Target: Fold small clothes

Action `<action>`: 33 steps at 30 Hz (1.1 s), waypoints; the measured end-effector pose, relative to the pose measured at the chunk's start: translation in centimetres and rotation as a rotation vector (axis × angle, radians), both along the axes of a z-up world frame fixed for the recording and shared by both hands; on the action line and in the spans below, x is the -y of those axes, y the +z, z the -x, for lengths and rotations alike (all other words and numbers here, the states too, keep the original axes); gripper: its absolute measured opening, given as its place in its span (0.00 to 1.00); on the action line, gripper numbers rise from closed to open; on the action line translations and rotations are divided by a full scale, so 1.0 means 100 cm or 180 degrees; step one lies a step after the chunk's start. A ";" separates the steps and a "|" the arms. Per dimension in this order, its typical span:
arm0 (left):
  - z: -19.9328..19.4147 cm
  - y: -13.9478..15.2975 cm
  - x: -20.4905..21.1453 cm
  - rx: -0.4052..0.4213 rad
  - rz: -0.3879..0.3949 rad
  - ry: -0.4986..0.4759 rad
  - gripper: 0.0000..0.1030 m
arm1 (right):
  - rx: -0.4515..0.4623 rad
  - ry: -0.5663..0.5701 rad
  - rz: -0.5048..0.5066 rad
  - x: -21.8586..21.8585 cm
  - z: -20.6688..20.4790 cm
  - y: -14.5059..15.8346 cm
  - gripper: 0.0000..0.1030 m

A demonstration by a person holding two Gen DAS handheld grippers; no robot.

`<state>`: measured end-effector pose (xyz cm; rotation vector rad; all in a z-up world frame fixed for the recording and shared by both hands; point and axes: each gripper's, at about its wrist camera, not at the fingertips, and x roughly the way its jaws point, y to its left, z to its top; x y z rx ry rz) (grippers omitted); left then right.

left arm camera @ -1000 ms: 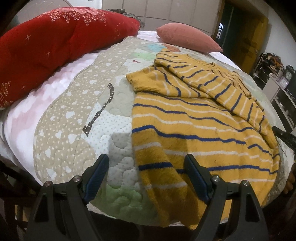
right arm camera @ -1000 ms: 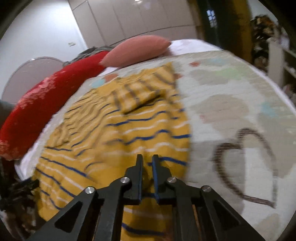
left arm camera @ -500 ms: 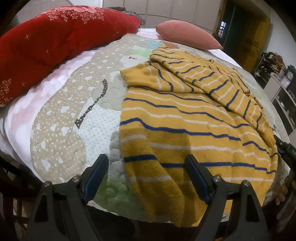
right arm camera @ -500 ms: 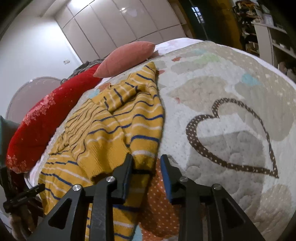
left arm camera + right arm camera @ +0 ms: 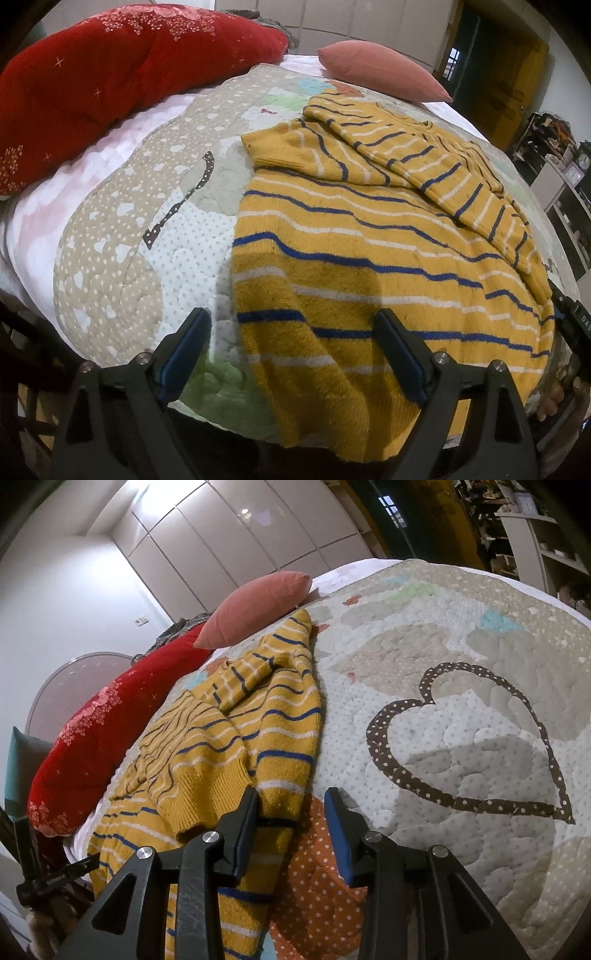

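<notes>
A: Where is the yellow striped sweater (image 5: 369, 240)?

B: It lies on the quilt (image 5: 122, 229) on the bed. Its bottom edge hangs over the near edge of the bed. One sleeve is folded across the top of it.

A: What is the left gripper (image 5: 291, 354) doing?

B: Its fingers are spread wide apart. They hold nothing. The sweater's bottom left corner sits between them, just past the tips.

A: And the right gripper (image 5: 291, 827)?

B: Its fingers are parted too, about halfway. Nothing is pinched between them. The left finger (image 5: 243, 834) sits right at the sweater's side edge, and a fold of the sweater bunches up beside it. I cannot tell if they touch.

A: Is there room to move?

B: Yes. To the left of the sweater there is bare quilt up to the red pillow (image 5: 110, 74). A pink pillow (image 5: 380, 74) lies behind the sweater, apart from it.

A: What does the right view show that the left one does not?

B: A big stretch of bare quilt on the sweater's other side, with a brown dotted heart (image 5: 384, 731) sewn on it. It also shows an orange dotted patch (image 5: 317, 878) under the fingers.

A: And the left view?

B: It shows the whole sweater front and its hanging hem.
</notes>
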<state>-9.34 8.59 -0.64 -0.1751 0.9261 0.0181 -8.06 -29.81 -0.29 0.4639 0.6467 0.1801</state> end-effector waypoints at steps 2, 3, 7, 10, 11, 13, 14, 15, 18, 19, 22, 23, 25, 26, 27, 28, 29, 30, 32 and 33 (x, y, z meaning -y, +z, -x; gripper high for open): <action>0.000 0.000 0.000 0.0007 0.0002 0.0005 0.88 | 0.0039 0.0005 0.0040 -0.002 0.002 0.000 0.42; 0.000 0.000 0.000 0.0010 0.0002 0.0005 0.88 | 0.0057 0.0007 0.0060 -0.003 0.002 -0.001 0.43; 0.001 -0.001 0.000 0.0041 -0.0001 -0.0009 0.91 | 0.0154 0.0025 0.0178 -0.011 0.004 -0.001 0.51; 0.002 -0.002 0.001 0.0053 -0.0010 -0.0019 0.91 | 0.0247 0.0025 0.0290 -0.018 0.007 -0.001 0.57; 0.001 -0.002 0.001 0.0043 -0.0002 -0.0019 0.91 | 0.0273 0.0037 0.0312 -0.020 0.008 -0.001 0.61; 0.001 -0.002 0.001 0.0023 0.0025 -0.0018 0.91 | 0.0319 0.0063 0.0402 -0.025 0.008 -0.001 0.66; 0.001 -0.002 -0.001 0.0016 0.0049 -0.0014 0.91 | 0.0336 0.0071 0.0481 -0.029 0.009 -0.001 0.69; 0.002 -0.001 -0.001 0.0011 0.0074 -0.0008 0.91 | 0.0348 0.0078 0.0535 -0.032 0.009 -0.001 0.70; 0.005 0.004 -0.005 0.0022 0.0174 0.0013 0.91 | 0.0395 0.0081 0.0653 -0.038 0.010 -0.002 0.74; 0.007 0.006 -0.006 0.0049 0.0206 0.0012 0.91 | 0.0401 0.0082 0.0660 -0.038 0.009 -0.002 0.74; 0.011 0.015 -0.006 0.0138 0.0196 -0.0011 0.91 | 0.0428 0.0078 0.0681 -0.039 0.009 -0.003 0.75; 0.012 0.018 -0.006 0.0165 0.0176 -0.0024 0.91 | 0.0435 0.0077 0.0697 -0.040 0.009 -0.004 0.76; 0.013 0.021 -0.004 0.0205 0.0133 -0.0051 0.91 | 0.0465 0.0055 0.0783 -0.042 0.009 -0.004 0.77; 0.014 0.022 -0.004 0.0219 0.0110 -0.0063 0.91 | 0.0471 0.0055 0.0807 -0.044 0.009 -0.005 0.77; 0.014 0.022 -0.003 0.0227 0.0087 -0.0071 0.91 | 0.0479 0.0053 0.0834 -0.045 0.009 -0.005 0.78; 0.014 0.022 -0.003 0.0226 0.0077 -0.0071 0.91 | 0.0484 0.0052 0.0848 -0.046 0.009 -0.005 0.78; 0.014 0.021 -0.003 0.0218 0.0072 -0.0066 0.91 | 0.0488 0.0051 0.0859 -0.047 0.009 -0.005 0.79; 0.014 0.020 -0.004 0.0207 0.0072 -0.0060 0.91 | 0.0494 0.0051 0.0873 -0.047 0.009 -0.005 0.79; 0.012 0.016 -0.005 0.0171 0.0073 -0.0050 0.91 | 0.0500 0.0051 0.0890 -0.048 0.009 -0.006 0.80; 0.011 0.013 -0.005 0.0148 0.0068 -0.0048 0.91 | 0.0504 0.0053 0.0899 -0.049 0.009 -0.006 0.80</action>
